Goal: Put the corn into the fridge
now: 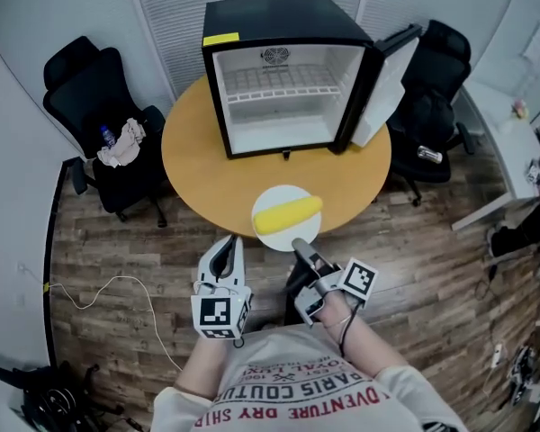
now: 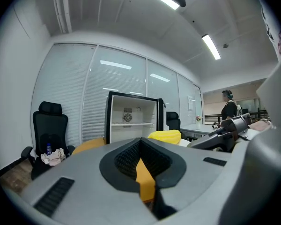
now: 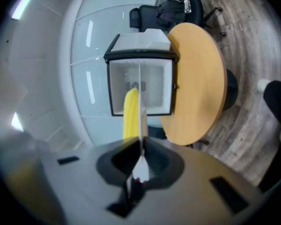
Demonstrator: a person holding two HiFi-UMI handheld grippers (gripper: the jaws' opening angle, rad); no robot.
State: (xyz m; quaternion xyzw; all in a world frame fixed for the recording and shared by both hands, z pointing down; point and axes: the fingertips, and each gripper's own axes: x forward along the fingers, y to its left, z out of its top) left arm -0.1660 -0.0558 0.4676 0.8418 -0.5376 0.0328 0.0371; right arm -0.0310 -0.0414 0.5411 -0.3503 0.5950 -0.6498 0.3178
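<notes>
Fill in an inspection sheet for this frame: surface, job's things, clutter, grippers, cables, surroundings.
Surface: round wooden table on a plank floor.
Job's things: corn lies on a white plate at the table's near edge; whether the plate rests on the table cannot be told. The fridge stands at the far side, its door open and its inside looking empty.
Clutter: nothing seen on the table; a bottle and a cloth sit on the left chair.
Grippers: right gripper is shut on the plate's near rim; left gripper is shut and empty.
Cables: white cable loops on the floor.
Surroundings: black office chairs, blinds, a distant person.
</notes>
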